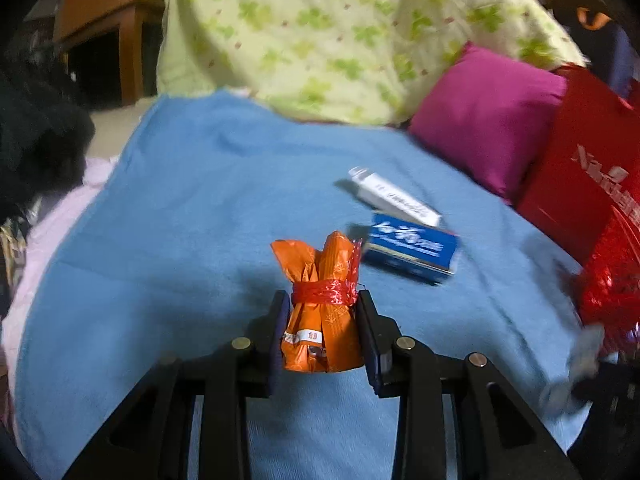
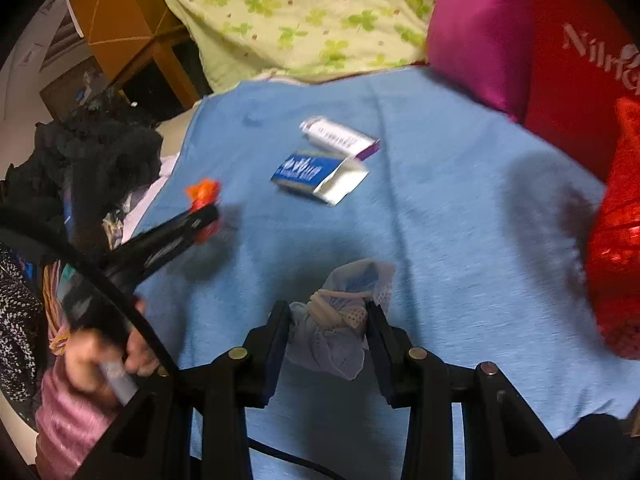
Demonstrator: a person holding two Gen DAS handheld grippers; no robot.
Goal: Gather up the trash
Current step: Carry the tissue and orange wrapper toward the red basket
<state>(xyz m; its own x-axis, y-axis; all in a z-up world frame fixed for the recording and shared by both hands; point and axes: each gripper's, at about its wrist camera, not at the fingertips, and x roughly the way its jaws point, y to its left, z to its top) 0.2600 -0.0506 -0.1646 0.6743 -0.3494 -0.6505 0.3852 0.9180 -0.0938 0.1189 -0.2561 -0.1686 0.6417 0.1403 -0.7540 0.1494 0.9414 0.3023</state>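
Jaws pinch crinkled orange wrapper bundle (image 1: 322, 312) and crumpled mesh wad (image 2: 336, 328).

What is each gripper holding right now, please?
Left gripper: shut on the orange packet.
Right gripper: shut on the pale wad.

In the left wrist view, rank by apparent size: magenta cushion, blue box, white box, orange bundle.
1. magenta cushion
2. orange bundle, held in the left tongs; nearness to the camera inflates it
3. blue box
4. white box

The two boxes look close, so their order is unsure.
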